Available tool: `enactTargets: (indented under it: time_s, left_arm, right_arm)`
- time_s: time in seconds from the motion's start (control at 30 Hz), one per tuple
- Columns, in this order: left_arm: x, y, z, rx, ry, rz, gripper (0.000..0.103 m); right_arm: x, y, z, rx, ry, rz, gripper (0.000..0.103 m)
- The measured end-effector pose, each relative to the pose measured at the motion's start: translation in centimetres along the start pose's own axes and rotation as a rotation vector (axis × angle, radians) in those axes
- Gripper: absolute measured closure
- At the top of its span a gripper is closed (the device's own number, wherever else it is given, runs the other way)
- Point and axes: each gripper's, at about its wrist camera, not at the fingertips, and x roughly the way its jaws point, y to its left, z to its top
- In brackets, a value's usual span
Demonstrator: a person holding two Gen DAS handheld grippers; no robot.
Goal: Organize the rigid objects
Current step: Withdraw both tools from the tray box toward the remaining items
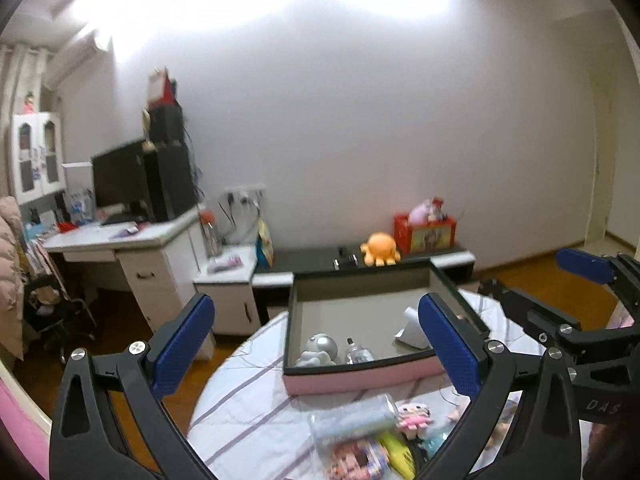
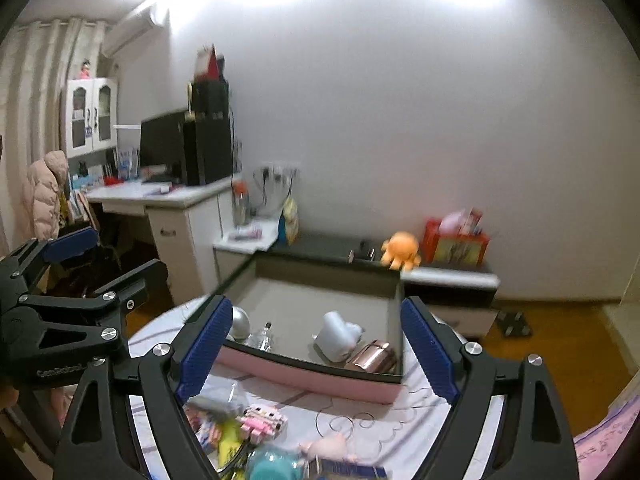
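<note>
Left wrist view: left gripper [image 1: 320, 344] spread wide, ribbed blue pads empty, above striped round table [image 1: 248, 392]; rectangular pink-walled tray [image 1: 360, 378] holding silver domed figure [image 1: 320, 350], clear glass bottle [image 1: 357, 354]. Right wrist view: right gripper [image 2: 318, 350] likewise agape, empty; glossy copper cylinder [image 2: 370, 356] in tray corner.

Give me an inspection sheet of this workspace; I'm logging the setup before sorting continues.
Surface: round table under a striped cloth.
Job's things: pink tray holding a silver figure, small bottle, white object, copper-coloured case.
Clutter: small toys heaped at the near edge.
Grippers: left gripper and right gripper open, empty.
Cables: thin wire on the cloth.
Surroundings: desk, orange plush.
</note>
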Motion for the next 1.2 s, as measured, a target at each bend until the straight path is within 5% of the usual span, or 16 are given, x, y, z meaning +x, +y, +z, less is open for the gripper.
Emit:
enactTargets:
  time_s: [0.23,0.4,0.87,1.2]
  left_arm:
    - [-7.9,-0.6,-2.4,0.006,-0.086,0.059,0.000]
    - [-10.9,-1.3,-3.9,0.004,-0.120,0.062,0.000]
    - [-11.8,-3.8,-7.0,-0.003,-0.056,0.016,0.000]
    - [-8.5,-3.7,-10.9,-0.038,0.135,-0.079,0.000]
  right_arm:
    - [-9.3,3.1,-2.8,-0.075,-0.177,-0.096,0.016]
    - [-12.8,3.7,-4.7,-0.068,-0.209,-0.137,0.016]
    - [-15.0,1.5,-8.7,0.016,-0.143,-0.155,0.016]
    - [-12.6,0.8,-11.5,0.035,-0.032,-0.136,0.016]
